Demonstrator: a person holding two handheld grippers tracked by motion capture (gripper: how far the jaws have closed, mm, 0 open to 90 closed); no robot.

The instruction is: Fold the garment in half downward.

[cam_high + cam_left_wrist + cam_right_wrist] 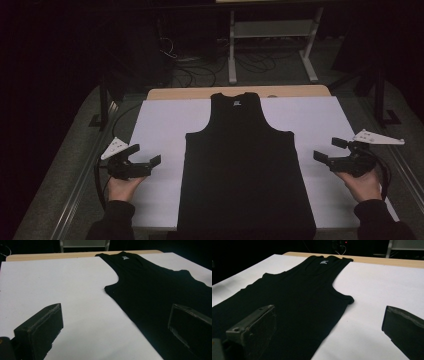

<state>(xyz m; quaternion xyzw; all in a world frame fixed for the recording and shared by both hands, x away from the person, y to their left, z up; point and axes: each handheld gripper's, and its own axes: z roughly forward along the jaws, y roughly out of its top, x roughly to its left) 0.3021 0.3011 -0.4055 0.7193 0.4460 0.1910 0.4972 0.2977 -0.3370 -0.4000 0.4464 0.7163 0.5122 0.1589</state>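
Note:
A black tank top (242,165) lies flat on the white sheet (160,125) over the table, neck at the far end, hem at the near edge. It also shows in the left gripper view (155,290) and the right gripper view (294,297). My left gripper (146,155) hovers open above the sheet just left of the top's side edge, nothing between its jaws. To the right of the top, my right gripper (327,150) is held open and empty as well. Both point inward toward the garment.
The wooden table edge (300,91) shows beyond the sheet at the far end. Behind it stand a white metal frame (270,35) and loose cables (195,70) on the floor. Dark stands (104,107) flank the table's sides.

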